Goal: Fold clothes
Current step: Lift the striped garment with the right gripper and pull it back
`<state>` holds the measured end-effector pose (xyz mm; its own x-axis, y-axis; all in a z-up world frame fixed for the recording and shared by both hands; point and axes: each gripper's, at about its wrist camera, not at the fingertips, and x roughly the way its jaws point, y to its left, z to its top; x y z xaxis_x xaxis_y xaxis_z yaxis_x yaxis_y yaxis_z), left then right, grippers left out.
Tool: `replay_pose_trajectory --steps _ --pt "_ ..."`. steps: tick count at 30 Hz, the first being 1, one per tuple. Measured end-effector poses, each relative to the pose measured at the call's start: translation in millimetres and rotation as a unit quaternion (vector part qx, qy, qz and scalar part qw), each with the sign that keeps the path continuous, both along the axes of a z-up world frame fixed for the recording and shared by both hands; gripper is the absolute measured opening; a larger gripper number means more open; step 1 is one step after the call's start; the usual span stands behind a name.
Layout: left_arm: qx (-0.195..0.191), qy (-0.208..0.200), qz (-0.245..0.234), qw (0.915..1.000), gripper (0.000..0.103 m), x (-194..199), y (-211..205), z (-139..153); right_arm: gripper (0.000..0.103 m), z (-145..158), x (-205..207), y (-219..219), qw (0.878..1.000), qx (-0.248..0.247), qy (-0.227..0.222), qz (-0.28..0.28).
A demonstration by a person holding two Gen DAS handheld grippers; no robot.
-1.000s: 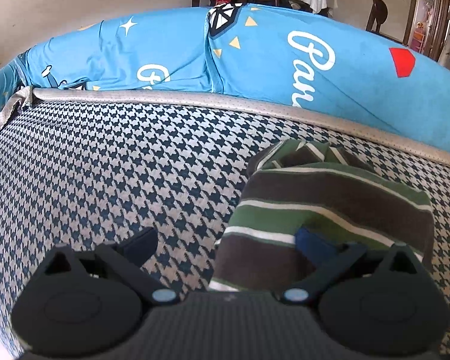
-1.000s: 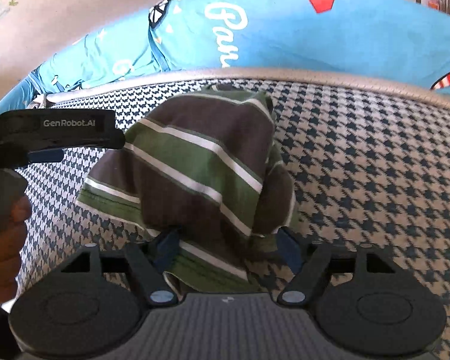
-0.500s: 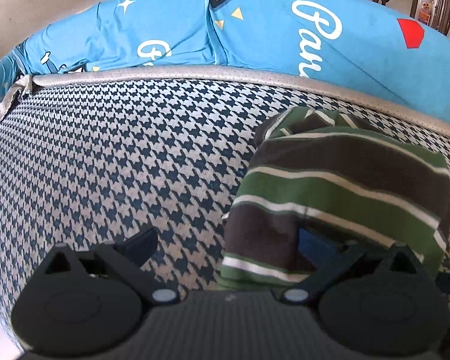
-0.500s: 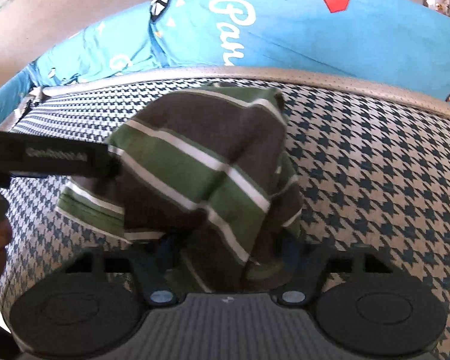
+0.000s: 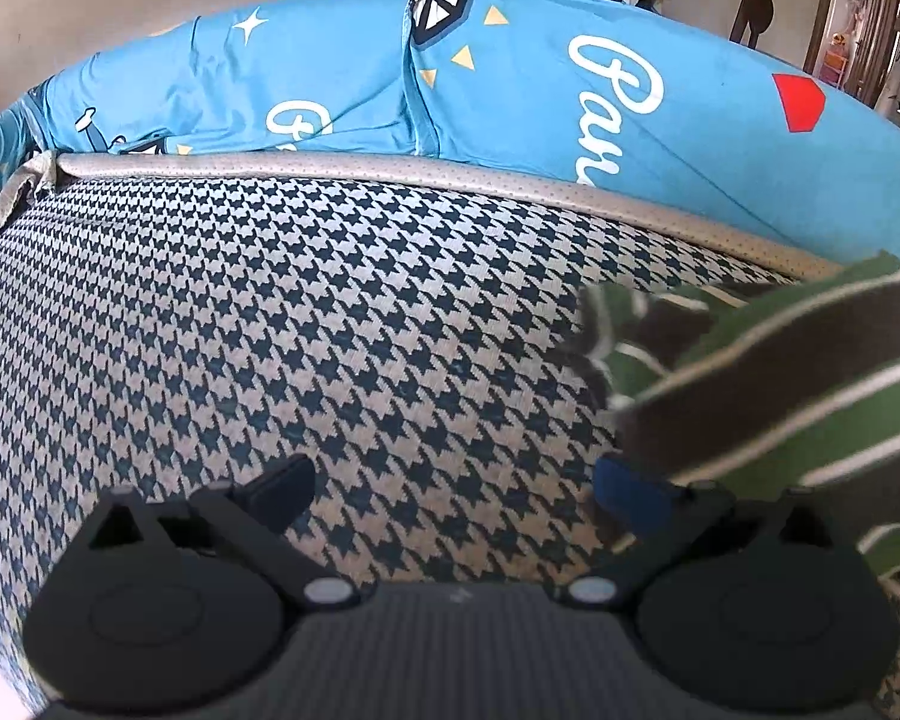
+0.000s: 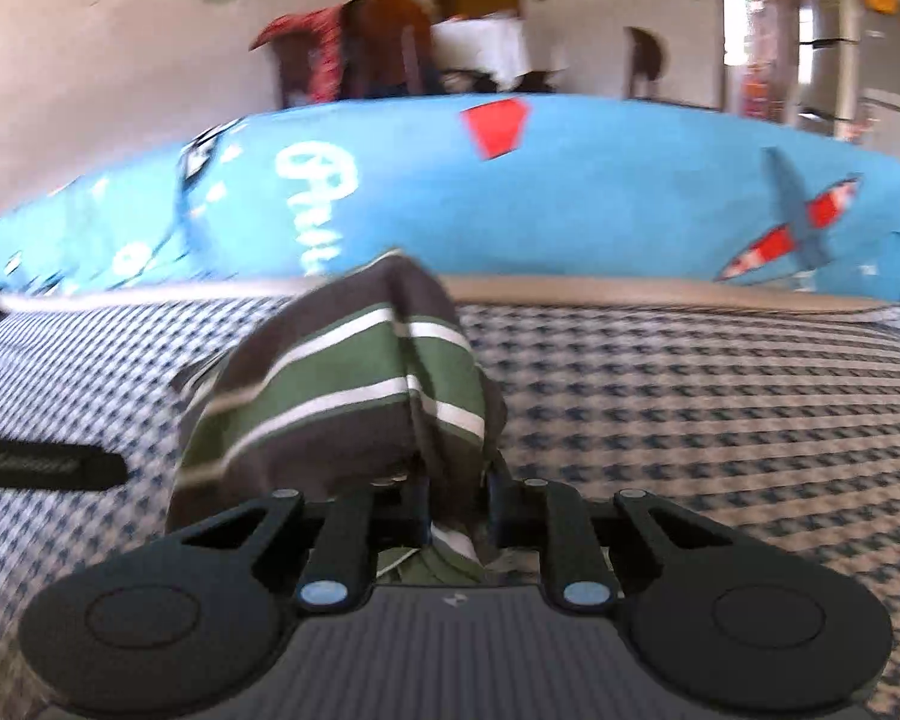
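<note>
A folded garment with brown, green and white stripes (image 6: 342, 396) is bunched between my right gripper's (image 6: 456, 510) fingers, whose jaws are closing and press on the cloth at its near edge. The garment is lifted off the houndstooth surface (image 6: 720, 408). In the left wrist view the same striped garment (image 5: 798, 396) hangs at the right, raised and blurred, partly in front of my right fingertip. My left gripper (image 5: 450, 486) stands wide open over the houndstooth cloth (image 5: 270, 312) with nothing between its fingers. The left gripper's black body (image 6: 42, 468) shows at the left edge of the right wrist view.
A blue printed bolster (image 5: 510, 96) with white lettering runs along the far side behind a beige piped edge (image 5: 390, 171). Beyond it stand chairs (image 6: 384, 48) draped with clothes, a white-covered table and a doorway. Bare houndstooth surface lies left and right of the garment.
My right gripper closed on the striped garment's near edge and lifted it, tilting up so more of the room shows. In the left wrist view the garment rose and shifted right; the left gripper stayed open.
</note>
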<state>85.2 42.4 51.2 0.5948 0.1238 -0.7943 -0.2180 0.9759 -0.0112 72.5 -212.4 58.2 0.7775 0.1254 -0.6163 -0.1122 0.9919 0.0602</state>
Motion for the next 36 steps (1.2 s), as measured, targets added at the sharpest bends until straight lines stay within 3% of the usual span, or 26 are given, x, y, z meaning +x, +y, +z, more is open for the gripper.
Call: replay_pose_trajectory --steps 5,9,11,13,16,23,28,34,36 --pt "0.003 0.001 -0.006 1.0000 0.103 0 -5 2 0.018 3 4 -26 0.999 0.006 0.023 -0.049" --pt "0.003 0.001 -0.013 0.9999 0.103 0 -10 3 0.024 5 5 -43 0.998 0.021 0.033 -0.053" --pt "0.007 -0.002 -0.018 0.9998 0.103 -1 -15 1 0.030 11 1 -48 0.999 0.009 0.011 -0.052" --pt "0.012 -0.004 -0.022 0.9997 0.103 -3 -20 0 0.045 16 -3 -52 0.999 0.004 -0.013 -0.050" --pt "0.015 -0.004 -0.030 0.9994 0.103 -3 -27 -3 0.047 21 -8 -57 0.999 0.018 -0.026 -0.033" --pt "0.023 -0.004 -0.045 0.9987 0.103 -3 -38 -8 0.052 10 -2 -58 0.999 0.049 -0.011 -0.009" --pt "0.019 0.003 -0.049 0.9986 0.103 -3 -39 -12 0.062 2 11 -54 0.997 0.074 -0.009 0.002" --pt "0.020 0.005 -0.057 0.9982 0.103 -3 -44 -15 0.061 -13 27 -50 0.996 0.084 0.004 -0.012" --pt "0.019 0.003 -0.058 0.9981 0.103 -3 -45 -15 0.052 -16 29 -50 0.996 0.092 0.010 -0.013"
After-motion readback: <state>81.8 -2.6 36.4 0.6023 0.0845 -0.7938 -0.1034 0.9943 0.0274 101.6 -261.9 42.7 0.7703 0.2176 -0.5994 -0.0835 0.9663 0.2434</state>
